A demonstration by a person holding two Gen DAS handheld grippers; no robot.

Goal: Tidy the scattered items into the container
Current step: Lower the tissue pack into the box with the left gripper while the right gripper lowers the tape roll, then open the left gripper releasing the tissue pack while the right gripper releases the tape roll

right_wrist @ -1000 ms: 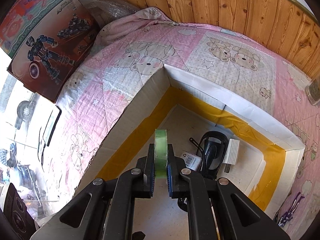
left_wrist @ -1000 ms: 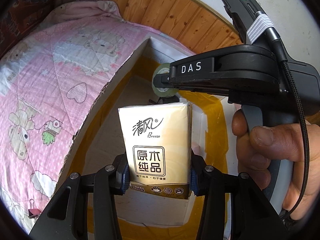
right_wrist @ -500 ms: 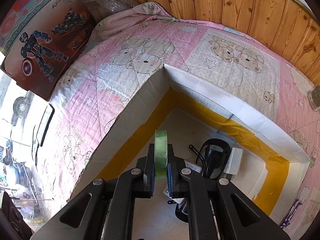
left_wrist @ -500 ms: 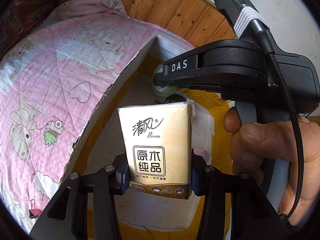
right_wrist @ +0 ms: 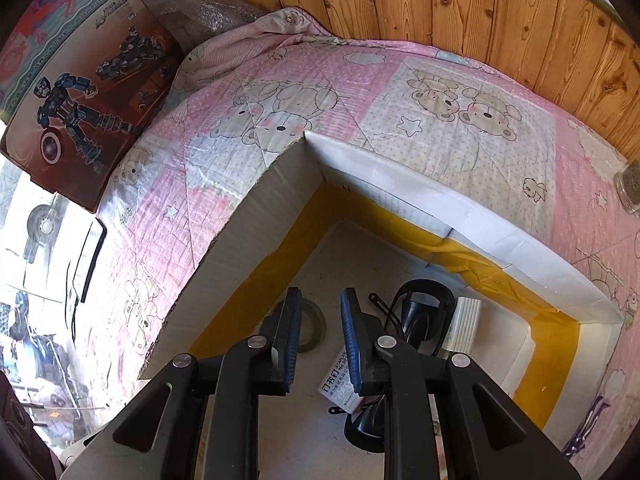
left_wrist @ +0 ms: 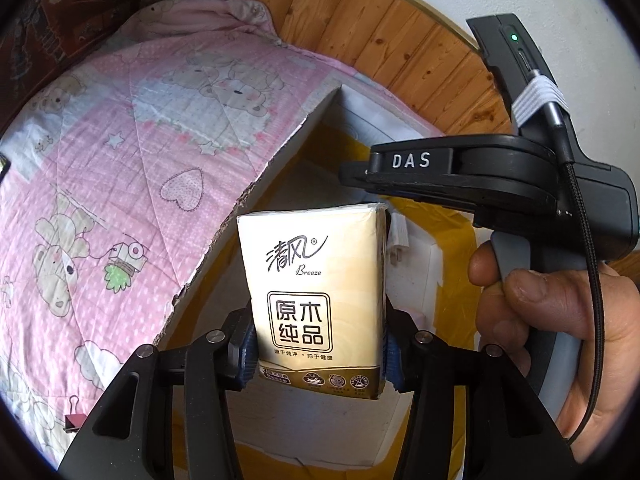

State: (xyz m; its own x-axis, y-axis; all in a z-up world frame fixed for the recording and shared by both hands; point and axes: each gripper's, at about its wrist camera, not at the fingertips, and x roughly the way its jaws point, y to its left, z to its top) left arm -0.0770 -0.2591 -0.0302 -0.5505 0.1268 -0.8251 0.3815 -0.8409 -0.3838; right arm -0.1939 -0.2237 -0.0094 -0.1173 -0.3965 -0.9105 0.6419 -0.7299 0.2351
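My left gripper [left_wrist: 320, 344] holds a cream tissue pack [left_wrist: 312, 280] upright over the open cardboard box [left_wrist: 280, 168]. Its jaws are opening, and the blue pads still touch the pack's sides. My right gripper [right_wrist: 320, 312] hovers inside the same box [right_wrist: 256, 216], its jaws opening with nothing between them. The tape roll [right_wrist: 312, 326] lies flat on the box floor just under the left finger. A hand [left_wrist: 540, 300] grips the right gripper's handle in the left wrist view.
On the box floor lie a black corded device [right_wrist: 420, 312], a white plug [right_wrist: 466, 324] and a small staples box [right_wrist: 340, 384]. The box sits on a pink quilt [right_wrist: 400, 100]. A toy carton [right_wrist: 80, 80], a jar [right_wrist: 630, 188] and a binder clip [left_wrist: 74, 420] are around it.
The right jaws have parted and the green tape roll has dropped from them onto the box floor. The left pads have spread slightly, with the tissue pack still between them.
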